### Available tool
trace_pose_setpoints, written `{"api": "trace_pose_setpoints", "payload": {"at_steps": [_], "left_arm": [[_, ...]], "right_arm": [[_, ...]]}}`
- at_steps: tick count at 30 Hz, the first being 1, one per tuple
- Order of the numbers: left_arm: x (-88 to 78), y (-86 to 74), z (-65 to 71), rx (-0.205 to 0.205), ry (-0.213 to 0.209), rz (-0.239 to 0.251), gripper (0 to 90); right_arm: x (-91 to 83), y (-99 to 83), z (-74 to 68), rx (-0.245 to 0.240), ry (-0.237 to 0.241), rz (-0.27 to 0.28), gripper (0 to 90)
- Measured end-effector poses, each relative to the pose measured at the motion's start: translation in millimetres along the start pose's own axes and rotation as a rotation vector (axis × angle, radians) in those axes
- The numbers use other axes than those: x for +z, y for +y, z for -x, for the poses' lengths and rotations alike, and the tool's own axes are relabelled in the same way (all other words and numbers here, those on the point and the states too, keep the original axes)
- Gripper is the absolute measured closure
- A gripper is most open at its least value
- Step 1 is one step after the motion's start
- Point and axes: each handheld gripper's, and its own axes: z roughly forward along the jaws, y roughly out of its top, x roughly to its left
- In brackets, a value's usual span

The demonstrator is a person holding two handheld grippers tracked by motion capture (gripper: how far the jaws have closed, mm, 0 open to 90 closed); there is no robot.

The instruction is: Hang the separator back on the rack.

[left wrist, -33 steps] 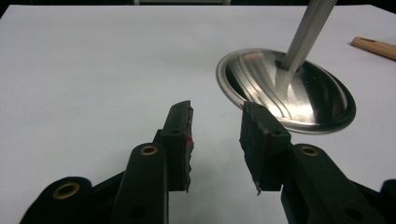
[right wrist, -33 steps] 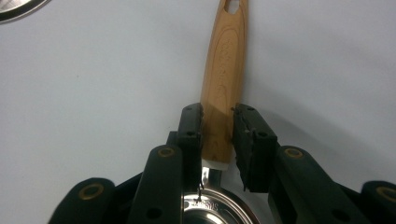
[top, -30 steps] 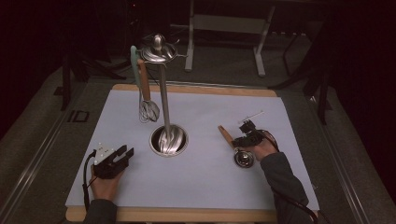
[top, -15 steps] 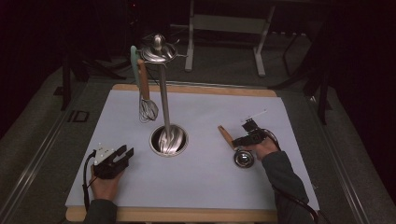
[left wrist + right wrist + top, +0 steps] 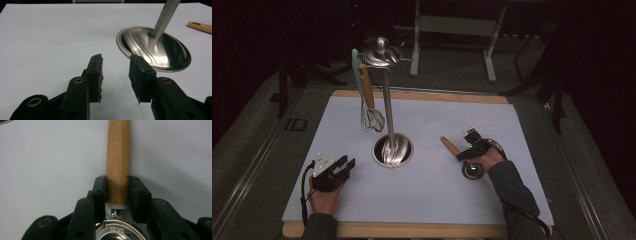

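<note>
- While two grippers work the table, one ladle (image 5: 464,161) lies flat at the near right, its steel bowl toward the person and its wooden handle (image 5: 117,160) pointing away toward the stand.
- Right gripper (image 5: 472,148) sits over the ladle where handle meets bowl; in the right gripper view its jaws flank the handle, the left pad touching or nearly so, a thin gap at the right. They have just been opening, so the grip is loose.
- Left gripper (image 5: 333,171) rests at the near left on the mat, well apart from the ladle; its jaws stand apart with nothing between them.
- One stand (image 5: 388,115) rises from a round steel base (image 5: 160,50) at the middle of the mat, between the two grippers, with a hook ring and knob on top.
- One whisk (image 5: 371,107) hangs from that ring on the stand's left, wires down, clear of the mat.
- One white mat (image 5: 422,200) covers a wooden board (image 5: 412,231), whose edge shows near and far.
- Beyond, a dark room holds a grey floor and a metal frame (image 5: 452,35).
</note>
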Motion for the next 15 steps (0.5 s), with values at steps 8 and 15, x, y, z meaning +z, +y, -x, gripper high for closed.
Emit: {"api": "trace_pose_setpoints", "payload": {"at_steps": [8, 15], "left_arm": [[0.0, 0.0, -0.2, 0.000, -0.002, -0.001, 63.0], [0.0, 0.0, 0.0, 0.000, -0.001, 0.000, 62.8]], "right_arm": [[-1.5, 1.6, -1.9, -0.009, 0.036, -0.004, 70.2], [-0.2, 1.0, -5.7, -0.020, 0.061, -0.022, 70.7]]}}
